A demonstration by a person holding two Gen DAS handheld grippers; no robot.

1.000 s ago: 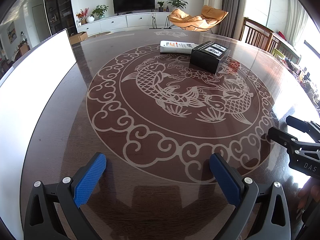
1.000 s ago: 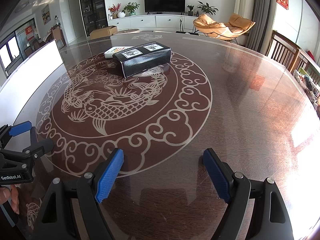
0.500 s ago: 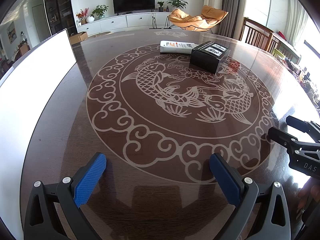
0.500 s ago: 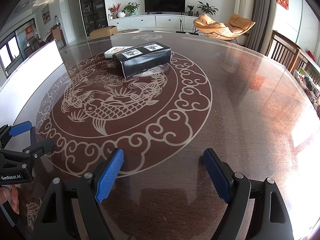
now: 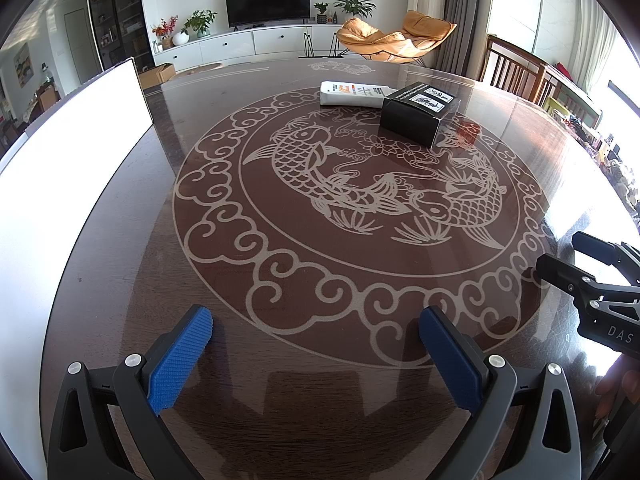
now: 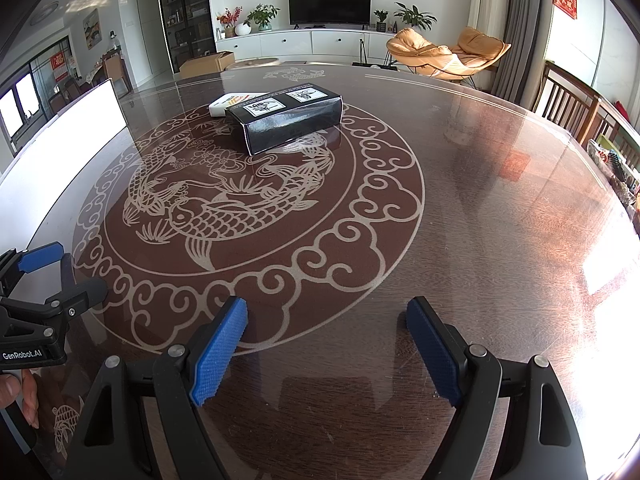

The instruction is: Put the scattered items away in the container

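Nearest in the left wrist view: left gripper (image 5: 316, 356), jaws wide, nothing btwn the blue pads (image 5: 180, 360), hovering over the bare near part of the counter (image 5: 120, 280). Same story in the right wrist view: right gripper (image 6: 326, 350), jaws wide, empty, blue pads (image 6: 218, 350) over the glossy dark top. Each gripper also shows at the edge of the other's view, left one at far left w/ part of a hand (image 6: 16, 396) under it, right one at far right.

Just past the jaws: pale scroll border of a big round inlay, then two carp (image 5: 384, 184) w/ flowers at its middle. Counter is dark wood-look w/ strong glare on the right side.

Left of the inlay, along the counter's left edge: a long white container (image 5: 60, 160); only its bright outer wall shows, inside can't be seen. It is well apart from the items.

Far side of the inlay: black box (image 6: 288, 118) w/ two white labels on top, lying flat, one end toward the left gripper's cam. Right behind it, a white box (image 5: 352, 94) w/ coloured print, also flat; from the right wrist view mostly hidden by the black one. They look to be touching or nearly so, can't tell which. Both sit on the counter, outside the container.

Beyond the counter: wooden chairs (image 6: 568, 104) at right, orange lounge chair (image 6: 444, 54), white low cabinet w/ a TV (image 6: 330, 0) and potted plants, cardboard box on the floor.
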